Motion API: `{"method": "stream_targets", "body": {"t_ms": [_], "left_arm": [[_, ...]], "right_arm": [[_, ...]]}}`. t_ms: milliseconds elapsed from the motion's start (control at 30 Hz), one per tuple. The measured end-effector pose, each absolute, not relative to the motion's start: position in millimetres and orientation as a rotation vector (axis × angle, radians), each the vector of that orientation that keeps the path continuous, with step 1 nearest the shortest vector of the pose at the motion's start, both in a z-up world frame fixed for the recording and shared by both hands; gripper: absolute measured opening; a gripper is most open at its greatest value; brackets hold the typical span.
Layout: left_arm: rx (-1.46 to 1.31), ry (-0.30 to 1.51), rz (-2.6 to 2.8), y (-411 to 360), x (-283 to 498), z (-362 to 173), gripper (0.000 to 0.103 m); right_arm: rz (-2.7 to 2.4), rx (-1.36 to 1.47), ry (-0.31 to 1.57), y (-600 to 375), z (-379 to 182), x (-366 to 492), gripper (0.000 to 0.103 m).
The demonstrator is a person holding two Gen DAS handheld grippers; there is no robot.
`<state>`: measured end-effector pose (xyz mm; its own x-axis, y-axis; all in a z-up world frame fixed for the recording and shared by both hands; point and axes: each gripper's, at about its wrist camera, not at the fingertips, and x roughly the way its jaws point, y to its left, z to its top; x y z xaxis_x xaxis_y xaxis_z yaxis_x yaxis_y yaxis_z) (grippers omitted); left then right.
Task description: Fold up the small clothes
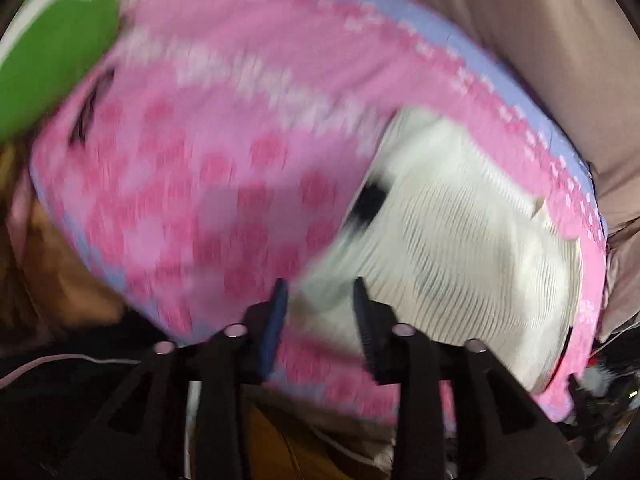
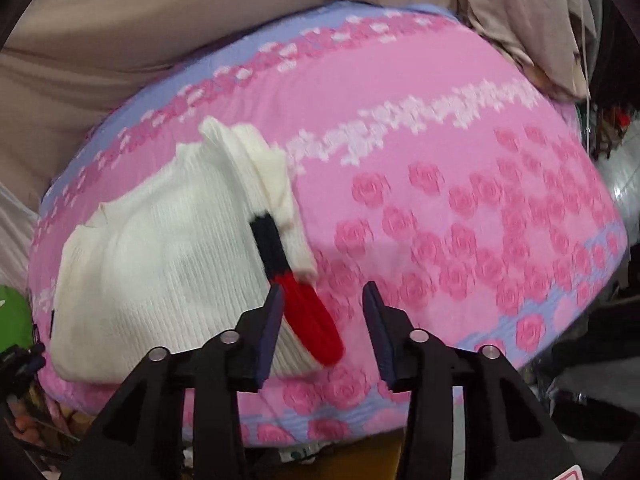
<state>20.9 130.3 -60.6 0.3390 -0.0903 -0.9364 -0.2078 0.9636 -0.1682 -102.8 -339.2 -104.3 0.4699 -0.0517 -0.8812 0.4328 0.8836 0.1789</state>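
Observation:
A small white ribbed knit garment (image 2: pixel 160 264) with a black and red cuff (image 2: pixel 312 320) lies folded on a pink rose-patterned cushion (image 2: pixel 440 168). In the left wrist view the same white garment (image 1: pixel 460 248) lies at the right, blurred by motion, on the pink cushion (image 1: pixel 200 160). My right gripper (image 2: pixel 323 294) is open just above the red cuff end, nothing between its fingers. My left gripper (image 1: pixel 320 288) is open over the garment's near edge, holding nothing.
Beige fabric (image 2: pixel 120 40) surrounds the cushion at the back. A green object (image 1: pixel 52 52) sits at the upper left of the left wrist view. Dark clutter and cables (image 1: pixel 600 400) lie beyond the cushion's lower right edge.

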Motion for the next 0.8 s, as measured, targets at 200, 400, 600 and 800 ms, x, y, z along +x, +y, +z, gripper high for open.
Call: {"method": "stream_targets", "body": {"t_ms": [200,400,600,800], "left_arm": [[-0.163,1.174,-0.012,84,104,-66,0.065],[-0.147,1.313,-0.009,64,150,-124,0.033],[-0.278,1.215,-0.045,84,149,-75,0.010],[-0.198,1.299,0.009,72,178,-124,0.011]], "right_arm": [[-0.213,0.284,1.031,-310,-109,-7,0.059],[-0.171,0.271,1.118,-292,-144,35,0.008],[-0.160,0.345,0.872,-301,-68,16,0.007],[-0.246,0.295,1.123,-320,-149,50,0.009]]}}
